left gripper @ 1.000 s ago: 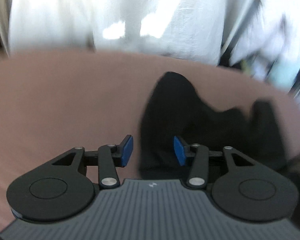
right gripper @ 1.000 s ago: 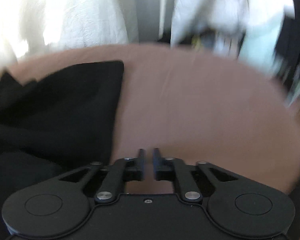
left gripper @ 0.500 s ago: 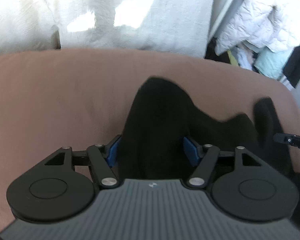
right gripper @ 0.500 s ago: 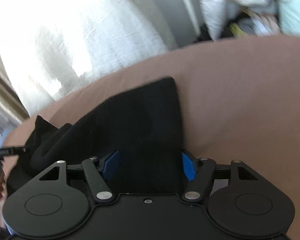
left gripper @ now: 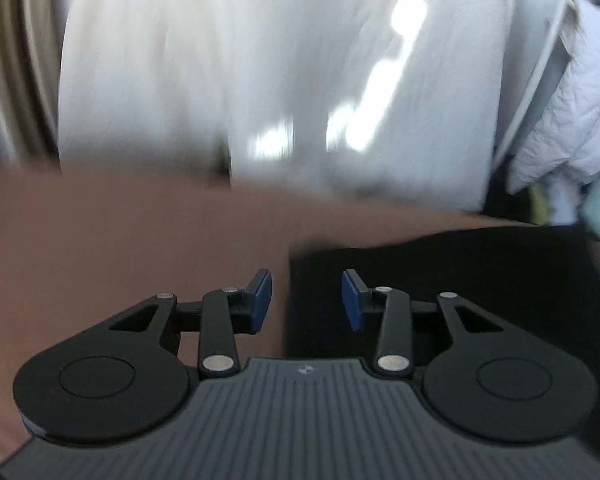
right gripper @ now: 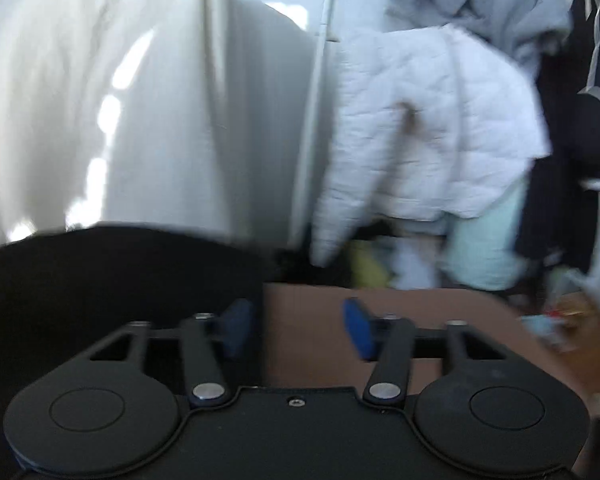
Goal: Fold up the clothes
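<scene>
A black garment (left gripper: 440,292) lies flat on the brown surface (left gripper: 120,264), with a straight left edge and a square far corner. My left gripper (left gripper: 306,298) hovers open over that left edge; its right blue pad (left gripper: 352,300) is above the cloth and its left pad above bare surface. In the right wrist view the same black garment (right gripper: 112,280) fills the left side. My right gripper (right gripper: 298,330) is open at the garment's right edge, its left pad (right gripper: 238,326) over cloth. Neither holds anything. Both views are motion-blurred.
A white curtain (left gripper: 260,80) hangs behind the brown surface (right gripper: 420,312). A white quilted jacket (right gripper: 428,128) and a pile of grey, dark and pale turquoise clothes (right gripper: 484,248) hang at the right beyond the far edge.
Half a second ago each open gripper had bunched black cloth between its fingers. Now the garment lies flatter with straight edges, and both grippers sit at its sides, tilted up.
</scene>
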Tool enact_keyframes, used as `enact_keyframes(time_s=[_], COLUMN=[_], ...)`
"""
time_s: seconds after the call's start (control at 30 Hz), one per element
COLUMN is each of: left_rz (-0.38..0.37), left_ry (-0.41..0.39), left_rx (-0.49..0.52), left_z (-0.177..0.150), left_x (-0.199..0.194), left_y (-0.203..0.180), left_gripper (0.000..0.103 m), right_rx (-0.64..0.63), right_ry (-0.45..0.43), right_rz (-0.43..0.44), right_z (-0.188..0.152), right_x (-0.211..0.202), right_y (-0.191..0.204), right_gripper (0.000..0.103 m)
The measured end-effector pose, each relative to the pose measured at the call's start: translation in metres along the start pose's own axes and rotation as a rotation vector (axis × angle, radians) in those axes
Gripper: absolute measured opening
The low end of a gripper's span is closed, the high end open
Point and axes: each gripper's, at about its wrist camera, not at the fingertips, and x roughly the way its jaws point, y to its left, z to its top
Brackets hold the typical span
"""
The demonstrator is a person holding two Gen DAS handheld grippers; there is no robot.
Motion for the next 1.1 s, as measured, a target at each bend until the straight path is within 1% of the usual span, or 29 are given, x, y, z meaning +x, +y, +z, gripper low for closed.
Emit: enact_keyframes(time_s=[0.03, 0.07, 0.13, 0.17, 0.2, 0.23, 0.3, 0.37, 0.4, 0.43, 0.47, 0.5, 0.53, 0.6, 0.67, 0.73, 0.77, 0.83, 0.87, 0.93, 0.97, 1.03, 1.07, 1.1], left_rz=[0.001, 0.018, 0.059, 0.101, 0.149, 0.151, 0.137, 0.131, 0.134, 0.129, 0.123, 0.117, 0.103, 0.074, 0.052, 0.033, 0.025, -0.001, -0.024, -0.064, -0.072, -0.056, -0.047, -0.037], left_ry=[0.009, 0.056, 0.168, 0.219, 0.268, 0.285, 0.305, 0.290, 0.275, 0.268, 0.264, 0.259, 0.276, 0.318, 0.361, 0.378, 0.380, 0.378, 0.375, 0.367, 0.360, 0.314, 0.289, 0.263], left_rx=[-0.046, -0.036, 0.008, 0.044, 0.084, 0.116, 0.178, 0.231, 0.252, 0.238, 0.218, 0.197, 0.169, 0.111, 0.098, 0.110, 0.113, 0.088, 0.063, -0.016, -0.044, -0.084, -0.104, -0.120], left_z=[0.000, -0.008, -0.026, -0.035, -0.044, -0.051, -0.062, -0.071, -0.076, -0.083, -0.090, -0.097, -0.106, -0.127, -0.152, -0.174, -0.185, -0.207, -0.217, -0.233, -0.244, -0.258, -0.264, -0.269], left_x=[-0.004, -0.011, -0.025, -0.034, -0.043, -0.057, -0.086, -0.120, -0.139, -0.155, -0.170, -0.185, -0.194, -0.209, -0.217, -0.218, -0.220, -0.219, -0.216, -0.205, -0.203, -0.196, -0.192, -0.189], left_y=[0.007, 0.009, 0.009, 0.007, 0.005, 0.002, -0.005, -0.009, -0.009, -0.006, -0.002, 0.002, 0.007, 0.016, 0.018, 0.017, 0.016, 0.018, 0.019, 0.021, 0.024, 0.027, 0.029, 0.029], left_gripper=[0.038, 0.038, 0.038, 0.038, 0.038, 0.038, 0.040, 0.045, 0.053, 0.059, 0.060, 0.060, 0.060, 0.060, 0.060, 0.061, 0.061, 0.062, 0.062, 0.063, 0.063, 0.068, 0.068, 0.068], right_rx=[-0.020, -0.036, -0.022, 0.007, 0.052, 0.096, 0.211, 0.376, 0.455, 0.535, 0.613, 0.648, 0.662, 0.598, 0.505, 0.435, 0.409, 0.392, 0.426, 0.569, 0.682, 0.929, 1.018, 1.010], right_ry=[0.019, 0.060, 0.128, 0.151, 0.180, 0.210, 0.282, 0.383, 0.422, 0.461, 0.500, 0.526, 0.549, 0.592, 0.591, 0.572, 0.569, 0.565, 0.578, 0.624, 0.653, 0.690, 0.697, 0.695], right_rz=[-0.016, -0.005, 0.058, 0.099, 0.148, 0.197, 0.256, 0.234, 0.246, 0.257, 0.268, 0.280, 0.288, 0.290, 0.234, 0.148, 0.106, 0.030, 0.013, 0.028, 0.056, 0.145, 0.170, 0.160], right_z=[-0.001, -0.002, -0.008, -0.011, -0.023, -0.034, -0.063, -0.092, -0.103, -0.114, -0.125, -0.132, -0.135, -0.133, -0.133, -0.130, -0.132, -0.134, -0.138, -0.152, -0.163, -0.193, -0.203, -0.204], right_x=[-0.009, -0.022, -0.050, -0.059, -0.072, -0.086, -0.106, -0.120, -0.127, -0.134, -0.141, -0.146, -0.151, -0.160, -0.174, -0.186, -0.188, -0.186, -0.182, -0.174, -0.170, -0.161, -0.159, -0.157], right_y=[0.001, -0.003, -0.017, -0.023, -0.035, -0.046, -0.068, -0.094, -0.104, -0.114, -0.124, -0.126, -0.126, -0.117, -0.106, -0.098, -0.098, -0.100, -0.107, -0.126, -0.137, -0.160, -0.164, -0.161], right_gripper=[0.063, 0.063, 0.063, 0.063, 0.063, 0.064, 0.064, 0.064, 0.064, 0.064, 0.064, 0.064, 0.064, 0.064, 0.067, 0.074, 0.075, 0.076, 0.076, 0.076, 0.076, 0.076, 0.077, 0.077])
